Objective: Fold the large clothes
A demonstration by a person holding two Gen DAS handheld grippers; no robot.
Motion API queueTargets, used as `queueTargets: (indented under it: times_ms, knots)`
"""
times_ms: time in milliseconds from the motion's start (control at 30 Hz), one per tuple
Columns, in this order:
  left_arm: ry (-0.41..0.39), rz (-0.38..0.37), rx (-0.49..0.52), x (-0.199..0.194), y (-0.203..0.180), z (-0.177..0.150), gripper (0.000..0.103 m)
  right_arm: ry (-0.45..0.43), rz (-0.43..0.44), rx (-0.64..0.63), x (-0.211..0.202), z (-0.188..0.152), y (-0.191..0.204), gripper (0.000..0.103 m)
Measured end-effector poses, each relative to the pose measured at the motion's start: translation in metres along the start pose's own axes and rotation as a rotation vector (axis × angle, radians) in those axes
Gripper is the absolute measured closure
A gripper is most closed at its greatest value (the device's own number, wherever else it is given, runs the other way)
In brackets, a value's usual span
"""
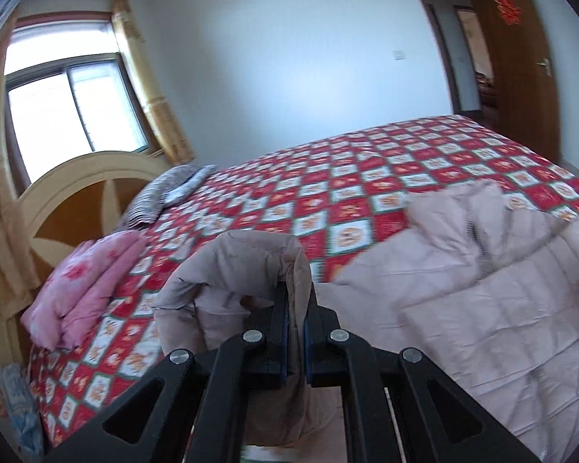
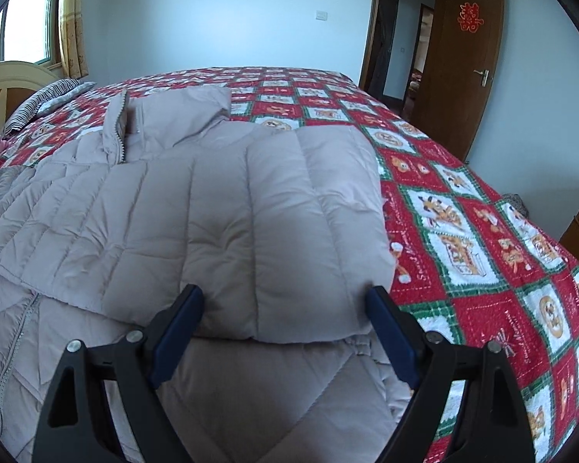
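Observation:
A pale pink-grey quilted down jacket [image 2: 212, 200] lies on the bed, its right sleeve folded across the body and its collar [image 2: 173, 112] toward the far side. My left gripper [image 1: 297, 308] is shut on a fold of the jacket's sleeve [image 1: 231, 270] and holds it lifted above the bed. The rest of the jacket [image 1: 482, 301] lies to its right in the left wrist view. My right gripper [image 2: 285, 297] is open, its blue-padded fingers [image 2: 181, 316] straddling the end of the folded sleeve, resting over the jacket.
The bed has a red checked cover [image 2: 463, 212]. A folded pink quilt [image 1: 85, 285] and a striped pillow [image 1: 166, 193] lie near the wooden headboard [image 1: 77, 193]. A window [image 1: 69, 104] is at the left, an open brown door [image 2: 459, 65] at the right.

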State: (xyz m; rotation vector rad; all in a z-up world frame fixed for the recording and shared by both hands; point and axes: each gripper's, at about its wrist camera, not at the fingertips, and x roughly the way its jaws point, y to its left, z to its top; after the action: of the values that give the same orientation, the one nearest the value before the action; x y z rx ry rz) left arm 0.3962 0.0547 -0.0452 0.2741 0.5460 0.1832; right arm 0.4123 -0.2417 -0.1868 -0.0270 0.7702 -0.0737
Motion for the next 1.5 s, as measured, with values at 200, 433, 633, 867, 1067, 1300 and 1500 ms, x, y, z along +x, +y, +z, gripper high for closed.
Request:
queueTargets:
  times_ms: [200,433,633,867,1067,1300,1500]
  knots:
    - [-0.040,-0.116,0.087,-0.011,-0.092,0.013,0.098,0.012,0.003,0.022,0.002,-0.004,-0.002,0.010]
    - [-0.038,-0.222,0.136,-0.015,-0.150,0.006,0.098,0.017,0.001,0.026,0.004,-0.005,-0.003,0.009]
    - [-0.024,-0.291,0.140,-0.012,-0.174,-0.002,0.090,0.018,-0.002,0.026,0.006,-0.005,-0.003,0.009]
    - [-0.120,-0.288,0.137,-0.031,-0.169,-0.005,0.013,0.025,0.011,0.039,0.008,-0.006,-0.007,0.008]
    - [-0.094,-0.200,0.044,-0.019,-0.104,-0.011,0.013,-0.008,0.083,0.094,-0.007,-0.003,-0.019,0.008]
    - [0.040,-0.043,-0.085,0.032,-0.011,-0.050,0.013,0.001,0.342,0.153,-0.041,0.035,0.008,0.008]
    - [0.135,-0.025,-0.206,0.046,0.027,-0.076,0.013,0.218,0.514,0.155,0.018,0.045,0.063,0.069]
